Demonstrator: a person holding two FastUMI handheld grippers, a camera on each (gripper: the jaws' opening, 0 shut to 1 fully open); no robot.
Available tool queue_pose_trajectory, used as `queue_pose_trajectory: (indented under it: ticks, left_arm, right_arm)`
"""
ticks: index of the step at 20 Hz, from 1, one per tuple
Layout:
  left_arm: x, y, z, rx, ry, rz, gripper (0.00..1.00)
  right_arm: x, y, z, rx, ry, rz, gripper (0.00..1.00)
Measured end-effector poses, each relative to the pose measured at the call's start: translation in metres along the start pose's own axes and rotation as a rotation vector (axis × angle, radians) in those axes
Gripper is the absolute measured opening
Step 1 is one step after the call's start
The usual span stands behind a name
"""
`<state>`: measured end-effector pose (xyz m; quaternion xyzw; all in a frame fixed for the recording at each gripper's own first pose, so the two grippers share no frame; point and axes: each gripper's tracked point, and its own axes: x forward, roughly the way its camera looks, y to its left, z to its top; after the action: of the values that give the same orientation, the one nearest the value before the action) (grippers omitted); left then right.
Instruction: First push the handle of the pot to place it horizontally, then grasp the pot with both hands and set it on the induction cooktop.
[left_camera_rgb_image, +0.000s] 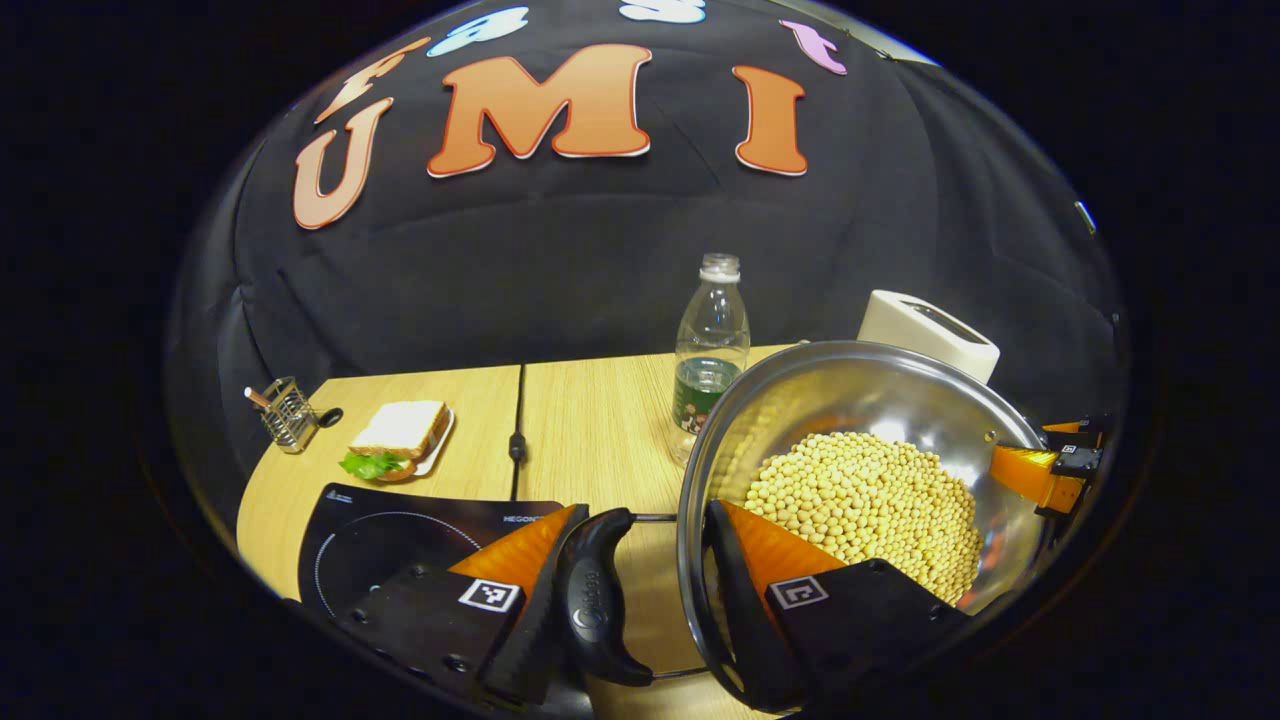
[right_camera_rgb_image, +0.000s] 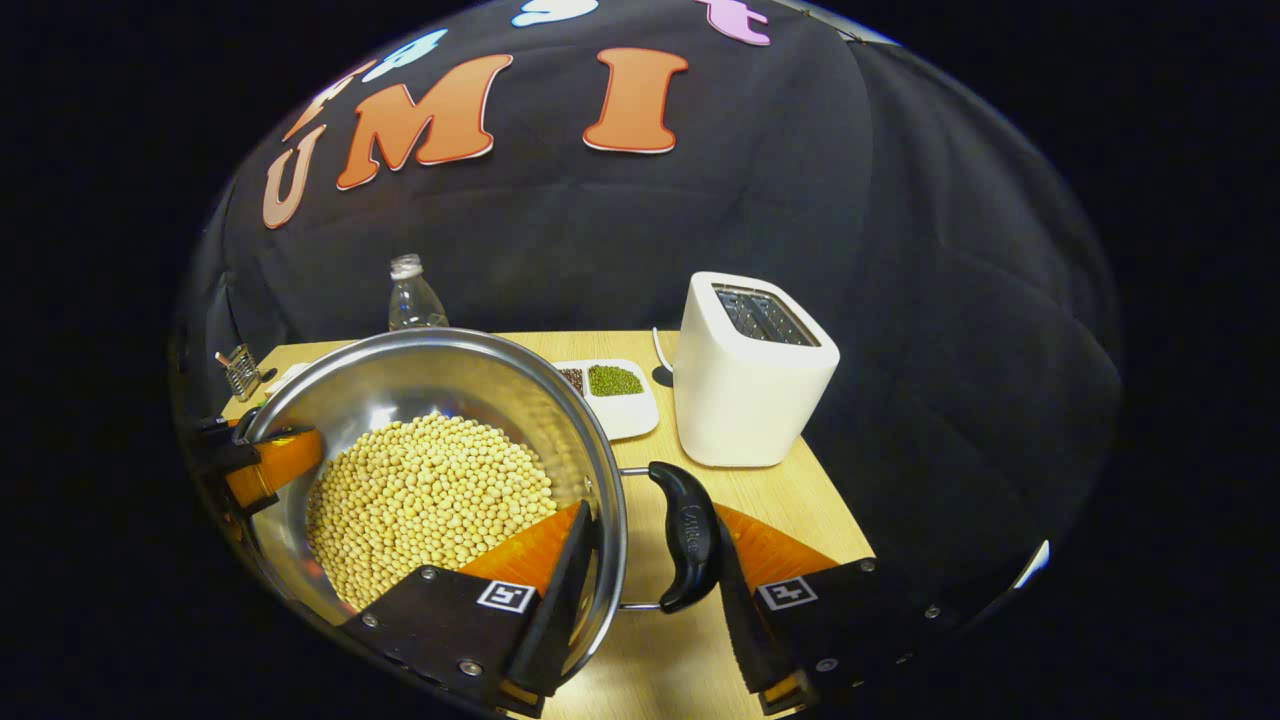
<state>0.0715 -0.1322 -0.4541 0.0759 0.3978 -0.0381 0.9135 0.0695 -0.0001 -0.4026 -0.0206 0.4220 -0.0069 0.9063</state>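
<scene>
Left gripper view: the left gripper straddles the near side of the pot — one finger outside the black side handle, the other inside the steel wall, against the rim. Fingers part-closed around handle and wall together; whether both press firmly I cannot tell. The pot is full of soybeans and sits over the wooden desk, beside the induction cooktop at the desk's near-left edge.

Right gripper view: the right gripper takes the opposite handle the same way — one finger inside the pot, one outside the handle. Contact pressure not discernible.

Other items: water bottle behind the pot, white toaster at the far-right corner, divided dish beside it, sandwich and wire holder toward the far-left edge.
</scene>
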Motion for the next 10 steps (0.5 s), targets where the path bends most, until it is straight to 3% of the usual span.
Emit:
queue_pose_trajectory:
  ticks: [10]
  left_arm:
    - [-0.063, 0.074, 0.016, -0.001, -0.048, 0.055, 0.73]
  right_arm:
    - [-0.053, 0.065, 0.020, -0.024, -0.061, 0.057, 0.66]
